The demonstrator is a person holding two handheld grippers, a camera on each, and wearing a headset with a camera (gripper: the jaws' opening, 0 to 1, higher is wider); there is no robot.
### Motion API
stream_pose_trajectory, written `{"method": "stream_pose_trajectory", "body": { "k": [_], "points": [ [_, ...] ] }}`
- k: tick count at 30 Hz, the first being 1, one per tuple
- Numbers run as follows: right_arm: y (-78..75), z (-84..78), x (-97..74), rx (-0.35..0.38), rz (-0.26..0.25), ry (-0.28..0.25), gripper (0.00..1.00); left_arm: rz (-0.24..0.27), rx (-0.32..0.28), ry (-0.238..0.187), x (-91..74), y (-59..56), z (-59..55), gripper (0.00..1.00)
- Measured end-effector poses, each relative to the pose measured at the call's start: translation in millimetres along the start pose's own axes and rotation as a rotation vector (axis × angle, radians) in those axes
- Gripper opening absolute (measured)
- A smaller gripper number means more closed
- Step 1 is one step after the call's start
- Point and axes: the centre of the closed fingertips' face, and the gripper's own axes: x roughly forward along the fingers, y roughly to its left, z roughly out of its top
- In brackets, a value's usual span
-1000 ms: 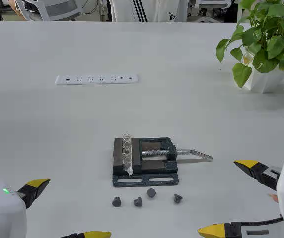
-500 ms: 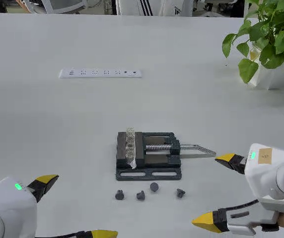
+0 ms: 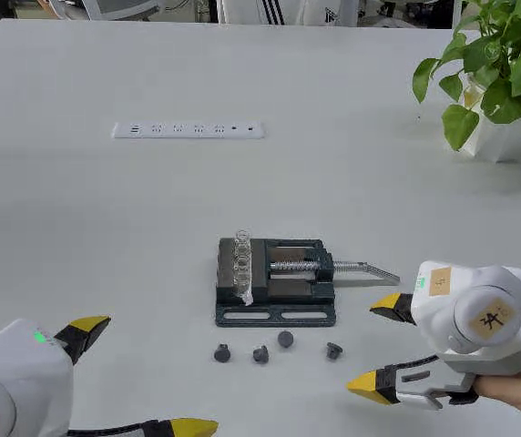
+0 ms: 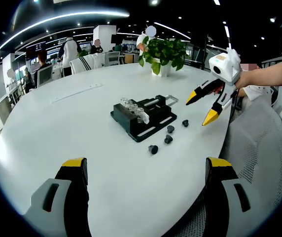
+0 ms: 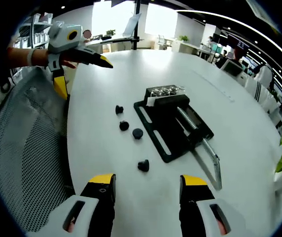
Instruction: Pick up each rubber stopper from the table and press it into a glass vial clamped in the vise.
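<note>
A black vise (image 3: 275, 282) sits mid-table and clamps a row of several clear glass vials (image 3: 241, 264) at its left end. Several dark rubber stoppers (image 3: 260, 354) lie loose on the table just in front of it. My right gripper (image 3: 372, 346) is open, right of the rightmost stopper (image 3: 334, 350), with nothing between its jaws. In its own view the right gripper (image 5: 148, 180) points at the nearest stopper (image 5: 143, 166) and the vise (image 5: 175, 123). My left gripper (image 3: 144, 375) is open at the lower left, apart from the stoppers. Its view shows the vise (image 4: 143, 116) and stoppers (image 4: 168, 139) ahead.
A white power strip (image 3: 188, 130) lies at the back left. A potted plant (image 3: 502, 82) stands at the back right. The vise handle (image 3: 370, 270) sticks out to the right. A mesh chair (image 5: 27, 148) is at the table's near edge.
My right gripper has moved left and inward, from the table's right edge to just beside the rightmost stopper. The left gripper has barely shifted. Vise and stoppers stay in place.
</note>
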Motion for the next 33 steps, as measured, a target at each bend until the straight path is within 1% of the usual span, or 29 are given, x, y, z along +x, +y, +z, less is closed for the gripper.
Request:
{"method": "stream_pose_trajectory", "body": {
  "k": [1,2,4,5,11,14,15,18,20,23,27,31,33],
  "points": [
    [2.4,0.2,2.3,-0.003,0.017,0.003,0.46,0.0,0.0,0.0,0.3,-0.3,-0.1,0.99],
    [2.9,0.5,3.7,-0.001,0.019,0.003,0.43,-0.001,0.0,0.001,0.7,-0.8,0.0,0.99],
    [3.5,2.3,7.0,-0.014,0.02,0.002,0.42,-0.004,0.0,0.001,1.4,-1.9,0.2,0.99],
    [4.4,2.7,8.7,-0.021,0.025,0.008,0.38,-0.004,-0.001,0.001,1.6,-2.0,-0.1,0.99],
    [3.7,5.0,16.9,-0.051,0.028,0.015,0.26,-0.004,-0.001,0.005,2.5,-2.7,-0.4,0.99],
    [0.4,5.5,19.4,-0.082,0.008,0.026,0.19,-0.004,-0.008,0.003,2.5,-2.8,-0.4,0.99],
    [-0.9,5.3,19.7,-0.088,-0.001,0.033,0.17,-0.003,-0.009,0.003,2.5,-2.6,-0.6,0.99],
    [0.7,8.9,20.7,-0.097,0.003,0.027,0.15,-0.005,-0.01,0.01,2.8,-2.9,-2.6,0.99],
    [2.3,10.3,21.4,-0.119,0.0,0.026,0.12,-0.006,-0.011,0.01,2.9,-2.8,-2.9,0.99],
    [6.5,10.3,23.9,-0.134,0.013,0.033,0.11,-0.007,-0.013,0.012,3.1,-3.7,-2.9,0.99],
    [7.8,6.2,26.5,-0.17,0.011,0.053,0.1,-0.008,-0.013,0.012,3.1,-4.0,-2.3,0.99],
    [6.4,3.0,28.6,-0.18,0.007,0.064,0.09,-0.009,-0.013,0.013,3.4,-4.4,-2.1,0.99],
    [6.2,2.3,29.5,-0.175,0.007,0.061,0.07,-0.009,-0.013,0.013,3.4,-3.4,-2.3,0.99]
  ]
}}
